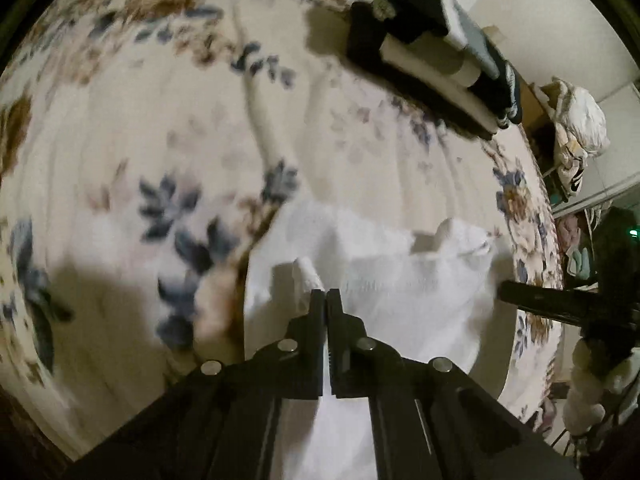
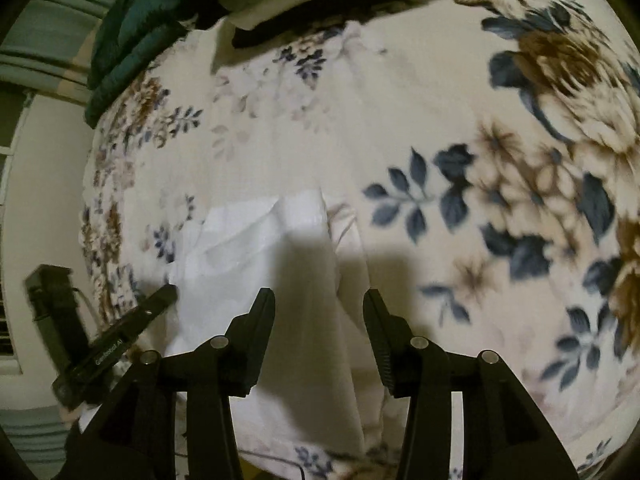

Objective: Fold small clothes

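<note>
My left gripper (image 1: 326, 294) has its 2 fingers pinched on a fold of the small white cloth garment (image 1: 384, 280), which lies on the cream floral fleece blanket (image 1: 200, 120) covering the bed; my right gripper (image 2: 319, 298) hovers above the same garment (image 2: 256, 264), fingers spread wide and holding nothing. A stack of folded dark and white clothes (image 1: 436, 60) sits at the blanket's far edge.

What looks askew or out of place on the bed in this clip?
Only the white garment stands out: it lies rumpled on the floral blanket, one edge pulled up where the left gripper pinches it. The right gripper hangs open above it. The folded stack looks tidy.
</note>
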A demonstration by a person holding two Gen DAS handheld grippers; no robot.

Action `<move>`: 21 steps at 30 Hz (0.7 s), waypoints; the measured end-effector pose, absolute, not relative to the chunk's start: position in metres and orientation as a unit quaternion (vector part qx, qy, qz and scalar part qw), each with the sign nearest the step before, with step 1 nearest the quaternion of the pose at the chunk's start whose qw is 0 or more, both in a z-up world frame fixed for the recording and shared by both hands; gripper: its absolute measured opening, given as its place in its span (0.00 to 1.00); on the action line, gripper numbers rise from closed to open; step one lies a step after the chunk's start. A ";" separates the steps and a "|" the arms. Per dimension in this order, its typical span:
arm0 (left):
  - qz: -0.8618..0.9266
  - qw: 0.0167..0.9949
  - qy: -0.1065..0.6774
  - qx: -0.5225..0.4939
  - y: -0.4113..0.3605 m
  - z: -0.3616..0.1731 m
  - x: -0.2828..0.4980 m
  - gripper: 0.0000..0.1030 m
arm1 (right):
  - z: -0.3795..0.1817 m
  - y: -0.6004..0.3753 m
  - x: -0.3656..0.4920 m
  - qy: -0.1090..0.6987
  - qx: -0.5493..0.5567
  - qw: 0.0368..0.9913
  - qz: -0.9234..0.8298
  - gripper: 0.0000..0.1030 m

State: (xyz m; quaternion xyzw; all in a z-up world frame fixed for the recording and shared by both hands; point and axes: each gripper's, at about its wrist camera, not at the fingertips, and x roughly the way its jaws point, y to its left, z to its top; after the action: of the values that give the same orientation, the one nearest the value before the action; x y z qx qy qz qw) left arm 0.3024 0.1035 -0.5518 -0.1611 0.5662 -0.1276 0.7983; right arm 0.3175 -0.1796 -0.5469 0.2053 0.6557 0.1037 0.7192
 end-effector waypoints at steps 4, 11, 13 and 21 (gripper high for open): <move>-0.121 0.817 0.536 -0.174 0.116 -0.527 0.305 0.00 | -0.552 -0.170 0.323 0.642 0.220 0.730 0.080 0.03; -0.116 0.811 0.537 -0.199 0.123 -0.540 0.344 0.00 | -0.540 -0.191 0.319 0.620 0.246 0.743 0.048 0.02; -0.121 0.810 0.542 -0.188 0.117 -0.547 0.354 0.00 | -0.544 -0.198 0.320 0.623 0.259 0.737 0.036 0.02; -0.121 0.769 0.605 -0.169 0.112 -0.603 0.379 0.00 | -0.593 -0.202 0.344 0.665 0.256 0.702 -0.003 0.02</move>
State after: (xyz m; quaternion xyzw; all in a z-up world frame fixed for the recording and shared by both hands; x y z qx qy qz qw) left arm 0.3787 0.1123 -0.6030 -0.1691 0.6051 -0.1209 0.7685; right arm 0.3440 -0.2016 -0.5926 0.2565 0.6647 -0.0035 0.7017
